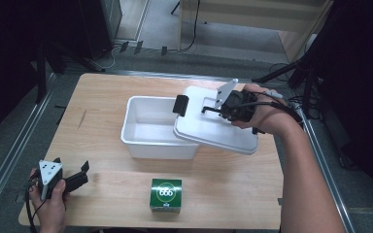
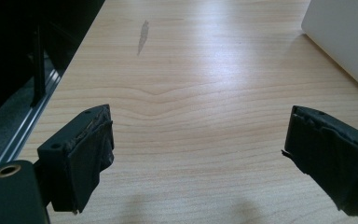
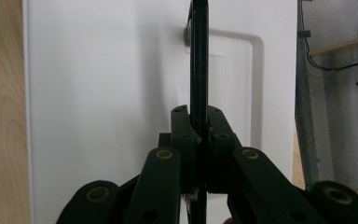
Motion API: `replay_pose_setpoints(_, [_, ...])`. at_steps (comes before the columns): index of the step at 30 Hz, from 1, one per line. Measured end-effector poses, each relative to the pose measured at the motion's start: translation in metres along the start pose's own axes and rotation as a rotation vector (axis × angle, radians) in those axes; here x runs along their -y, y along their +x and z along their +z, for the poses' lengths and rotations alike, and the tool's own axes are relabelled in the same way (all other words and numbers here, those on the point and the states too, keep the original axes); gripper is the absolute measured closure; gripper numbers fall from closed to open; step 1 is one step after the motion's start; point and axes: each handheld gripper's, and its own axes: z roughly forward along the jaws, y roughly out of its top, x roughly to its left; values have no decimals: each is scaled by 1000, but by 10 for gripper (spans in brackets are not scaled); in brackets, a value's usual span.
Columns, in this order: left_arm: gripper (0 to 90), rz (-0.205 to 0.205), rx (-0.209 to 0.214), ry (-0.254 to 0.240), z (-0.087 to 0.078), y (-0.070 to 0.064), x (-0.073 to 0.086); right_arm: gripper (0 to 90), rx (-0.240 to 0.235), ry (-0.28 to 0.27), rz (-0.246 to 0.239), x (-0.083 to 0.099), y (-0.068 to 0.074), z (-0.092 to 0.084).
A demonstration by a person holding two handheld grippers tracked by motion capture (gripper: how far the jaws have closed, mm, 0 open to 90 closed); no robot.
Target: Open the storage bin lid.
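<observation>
A white plastic bin (image 1: 145,141) stands open in the middle of the wooden table. Its white lid (image 1: 209,133) lies tilted over the bin's right rim, and a black clip (image 1: 180,104) sticks up at the lid's left end. My right gripper (image 1: 222,112) is shut on the lid's thin black handle (image 3: 199,70), which runs straight up between the jaws (image 3: 199,126) against the white lid (image 3: 107,93). Near the table's front left corner my left gripper (image 1: 71,165) stands open over bare wood, nothing between its fingers (image 2: 198,154). The bin's side wall (image 2: 345,37) is at the upper right of the left gripper view.
A green box (image 1: 165,194) with a white round logo sits near the front edge, in front of the bin. Metal rails run along both sides of the table (image 1: 102,97). Dark stands and cables crowd the floor at the back right.
</observation>
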Motion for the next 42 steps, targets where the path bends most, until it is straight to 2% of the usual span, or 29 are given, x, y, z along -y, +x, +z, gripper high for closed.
replay_pose_setpoints(11, [83, 0, 0, 1, 0, 0, 0, 850, 15, 13, 63, 47, 3, -5])
replay_pose_setpoints(17, [83, 4, 1, 2, 0, 0, 0, 850, 22, 23, 102, 67, 5, -9])
replay_pose_setpoints(24, [84, 0, -1, -1, 0, 0, 0, 851, 27, 32, 124, 85, 9, -7])
replay_pose_setpoints(35, [83, 2, -5, -4, 0, -1, 0, 850, 19, 52, 162, 111, 19, 9])
replay_pose_setpoints(42, [83, 8, -6, -5, -1, -1, 0, 850, 7, 50, 179, 124, 29, 30])
